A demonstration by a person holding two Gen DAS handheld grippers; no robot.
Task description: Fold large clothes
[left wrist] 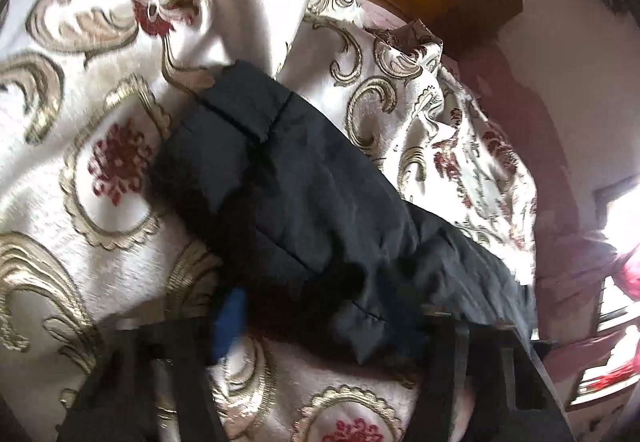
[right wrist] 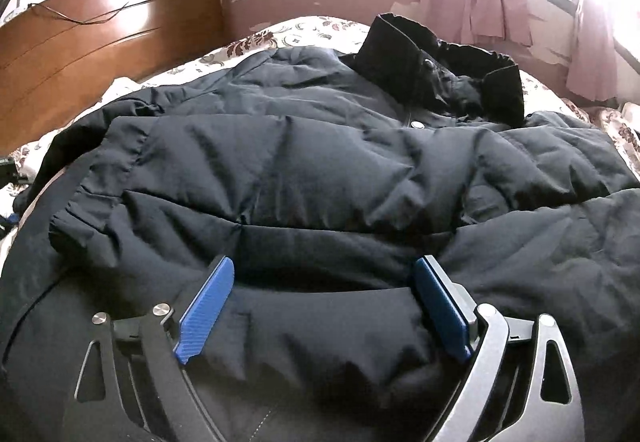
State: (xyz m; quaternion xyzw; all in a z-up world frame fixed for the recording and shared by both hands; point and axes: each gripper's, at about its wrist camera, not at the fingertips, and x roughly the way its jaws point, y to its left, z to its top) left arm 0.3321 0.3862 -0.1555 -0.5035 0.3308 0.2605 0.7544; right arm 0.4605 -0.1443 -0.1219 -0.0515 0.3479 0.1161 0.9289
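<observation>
Straddling a puffy fold at the jacket's (right wrist: 320, 162) near hem, the right gripper (right wrist: 324, 306) stands wide open, its blue pads (right wrist: 208, 306) clear of the cloth and holding nothing. At the sleeve (left wrist: 280, 178), which stretches away from the jacket's body across the floral bedspread (left wrist: 80, 122), the left gripper (left wrist: 320, 326) is blurred; whether its jaws pinch the dark fabric I cannot tell. The slick padded shell might well slip from a shallow bite, letting the sleeve flop back off the jacket
</observation>
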